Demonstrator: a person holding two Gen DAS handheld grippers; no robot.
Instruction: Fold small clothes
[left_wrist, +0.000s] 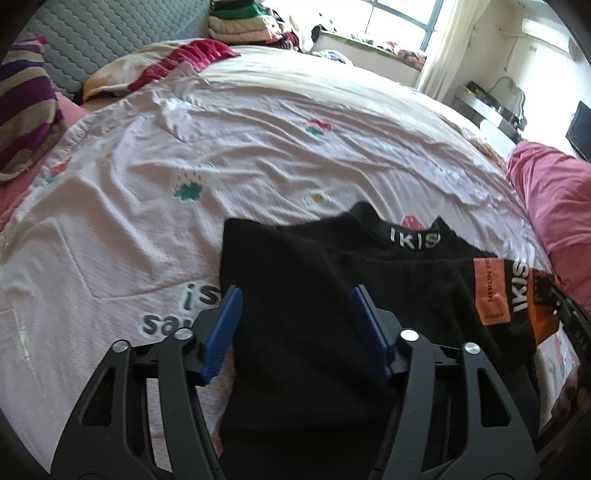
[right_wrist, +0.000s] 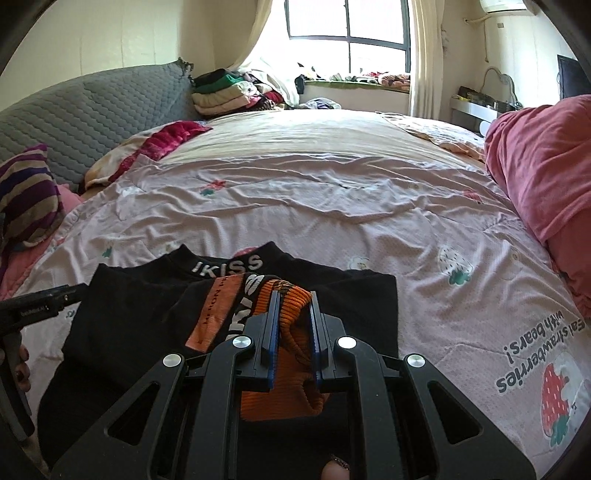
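Note:
A black top (left_wrist: 295, 258) with a white "IKISS" collar band (left_wrist: 413, 238) and an orange patch (left_wrist: 489, 291) lies on the bed. My left gripper (left_wrist: 295, 295) stands over its left part, blue pads (left_wrist: 223, 328) wide apart with black cloth between them. I see no squeeze on the fabric. In the right wrist view the same top (right_wrist: 129, 306) lies spread out. My right gripper (right_wrist: 293, 295) is shut on its orange ribbed cuff (right_wrist: 291, 332), which bunches between the pads over the body of the top. At that view's left edge is the left gripper (right_wrist: 37, 302).
A pale pink printed bedspread (right_wrist: 332, 192) covers the bed. A pink blanket (right_wrist: 535, 177) is heaped at the right, a striped cushion (right_wrist: 26, 199) and grey headboard (right_wrist: 92, 114) at the left. Folded clothes (right_wrist: 221, 92) are stacked far back by the window.

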